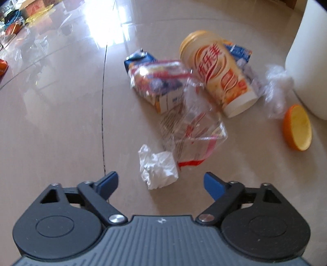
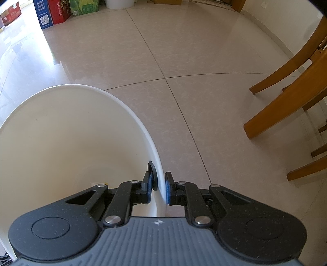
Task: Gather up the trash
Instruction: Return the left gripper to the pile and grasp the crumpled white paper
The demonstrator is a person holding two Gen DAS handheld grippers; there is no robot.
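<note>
We look down at a glossy beige tiled floor through both wrist cameras.

Left gripper: jaws spread wide, nothing between the blue pads. It hangs above the floor, pointing steeply down. Just ahead of its fingertips lies a crumpled white tissue, not touched.

Trash pile, beyond the tissue:
- clear plastic bag with red print, edge touching the tissue
- flattened blue-and-orange carton, partly under the bag
- cream drink cup with a yellow lid, lying on its side, resting over a second blue carton
- wad of clear film, against the wall of the white bucket
- orange peel half, just beside the bucket base

Right gripper: pads closed on the bucket's thin white rim, one pad inside, one outside. A small black round fitting sits on the inner wall by the inside pad. What we see of the bucket's interior shows no trash.

Wooden chair legs stand to the right; coloured boxes sit at the far edge of the floor.
</note>
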